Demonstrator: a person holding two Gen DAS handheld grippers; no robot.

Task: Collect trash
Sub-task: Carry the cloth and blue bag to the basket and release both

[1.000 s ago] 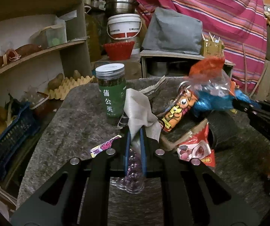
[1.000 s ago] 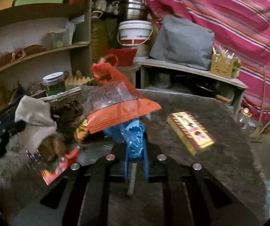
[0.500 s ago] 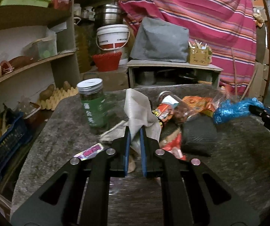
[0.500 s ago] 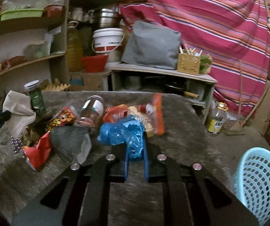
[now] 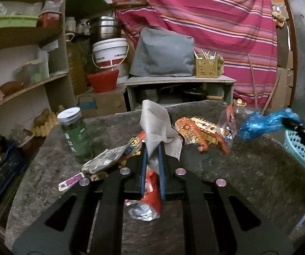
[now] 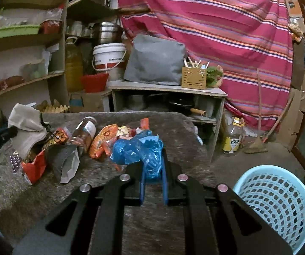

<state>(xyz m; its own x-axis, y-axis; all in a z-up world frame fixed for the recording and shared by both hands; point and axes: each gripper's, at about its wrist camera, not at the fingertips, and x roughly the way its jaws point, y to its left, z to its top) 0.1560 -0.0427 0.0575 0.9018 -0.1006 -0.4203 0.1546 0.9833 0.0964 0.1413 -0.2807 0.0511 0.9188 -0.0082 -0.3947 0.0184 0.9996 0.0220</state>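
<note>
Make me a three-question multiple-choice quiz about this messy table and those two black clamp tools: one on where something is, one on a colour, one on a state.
1. Where is the laundry-style basket?
A. on the shelf
B. on the floor, right of the table
C. on the table

2. What colour is the plastic bag in the right gripper?
A. blue
B. yellow
C. black

3. The left gripper is:
A. wide open
B. shut on a pale cloth
C. shut on a jar

Answers: 1 B, it stands below the table edge; 2 A, crinkled blue plastic; 3 B, the cloth sticks up from the fingers.
</note>
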